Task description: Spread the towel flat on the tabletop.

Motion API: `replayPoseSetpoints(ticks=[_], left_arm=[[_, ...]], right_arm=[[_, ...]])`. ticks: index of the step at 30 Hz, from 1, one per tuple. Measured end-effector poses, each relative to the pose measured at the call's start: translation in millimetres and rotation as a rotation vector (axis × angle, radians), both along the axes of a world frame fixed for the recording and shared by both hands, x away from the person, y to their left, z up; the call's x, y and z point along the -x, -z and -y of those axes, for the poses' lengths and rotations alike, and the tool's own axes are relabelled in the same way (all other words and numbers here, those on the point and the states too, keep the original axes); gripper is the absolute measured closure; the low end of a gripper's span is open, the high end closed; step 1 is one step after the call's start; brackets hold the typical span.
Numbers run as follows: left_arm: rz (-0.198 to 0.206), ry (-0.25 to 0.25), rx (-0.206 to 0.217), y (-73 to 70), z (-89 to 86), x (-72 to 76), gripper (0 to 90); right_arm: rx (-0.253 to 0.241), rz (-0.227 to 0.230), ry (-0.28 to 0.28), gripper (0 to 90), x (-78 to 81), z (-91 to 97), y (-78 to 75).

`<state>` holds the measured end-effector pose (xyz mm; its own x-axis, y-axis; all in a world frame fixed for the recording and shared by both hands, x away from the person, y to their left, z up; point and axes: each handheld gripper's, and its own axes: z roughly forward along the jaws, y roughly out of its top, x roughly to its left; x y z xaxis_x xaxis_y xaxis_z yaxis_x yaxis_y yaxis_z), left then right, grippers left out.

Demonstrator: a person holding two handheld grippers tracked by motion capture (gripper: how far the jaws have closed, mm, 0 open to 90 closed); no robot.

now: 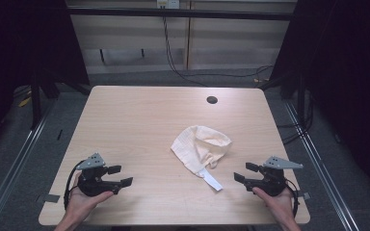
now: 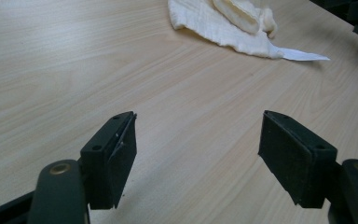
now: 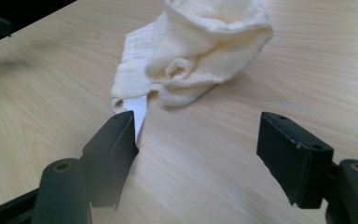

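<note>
The left gripper (image 1: 123, 175) and the right gripper (image 1: 243, 172) both rest low on the wooden table (image 1: 139, 120) with jaws spread wide, holding nothing. Between them, slightly farther back, lies a crumpled cream cloth (image 1: 201, 145), its white label (image 1: 213, 181) pointing toward the right gripper.

Crumpled cream cloth (image 1: 201, 146) on table (image 1: 139, 120), between both open claws.

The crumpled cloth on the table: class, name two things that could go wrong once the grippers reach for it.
1. The cloth lies bunched in folds, so a pinch by the right gripper might catch several layers or only the white tag, and it may not spread flat.
2. The left gripper rests well apart from it; pulling from one side alone could drag the cloth across the smooth table.
</note>
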<state>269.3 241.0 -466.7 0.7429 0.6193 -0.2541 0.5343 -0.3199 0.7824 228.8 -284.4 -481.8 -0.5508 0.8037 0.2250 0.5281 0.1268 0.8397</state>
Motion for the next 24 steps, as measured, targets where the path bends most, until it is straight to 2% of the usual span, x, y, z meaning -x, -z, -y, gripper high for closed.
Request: replayPoseSetpoints(ticks=[2,5,6,7,8,9,11,14,16,20,24], left_arm=[[0.006,0.016,-0.004,-0.9,-0.1,2.7,27.5],[0.013,0.008,-0.005,-0.7,-0.5,3.8,27.6],[-0.004,0.004,0.029,-0.4,-2.6,3.1,32.2],[-0.019,-0.003,0.036,0.0,-3.3,1.7,33.2],[-0.016,-0.016,0.018,0.0,-3.5,0.9,33.0],[0.008,-0.022,-0.002,-0.5,-3.8,1.0,33.0],[0.006,-0.016,0.011,-1.5,-5.0,0.4,33.7],[0.027,-0.014,-0.004,-3.1,-3.7,2.5,34.6],[0.037,-0.009,-0.009,-3.3,-2.2,3.9,34.7],[0.023,0.021,0.003,-2.9,-1.0,3.2,34.7],[0.015,0.024,0.009,-2.0,-0.1,1.7,35.3]], right_arm=[[-0.008,-0.004,-0.017,29.2,1.0,-3.7,-6.3],[-0.007,0.004,-0.022,30.7,-0.7,-5.0,-10.2],[0.006,0.005,-0.032,36.3,-5.7,-5.9,-13.8],[0.014,0.005,-0.041,38.3,-7.7,-6.2,-14.9],[0.034,0.014,-0.045,38.2,-10.2,-6.8,-16.2],[0.037,0.011,-0.045,38.2,-12.6,-7.5,-17.4],[0.018,0.004,-0.059,38.3,-17.7,-7.8,-19.7],[0.008,0.002,-0.085,38.5,-24.8,-10.1,-24.5],[0.013,0.01,-0.099,44.0,-28.4,-13.2,-27.5],[0.03,0.02,-0.127,42.1,-34.1,-19.6,-34.0],[0.037,0.025,-0.116,39.6,-40.1,-22.8,-37.3]])
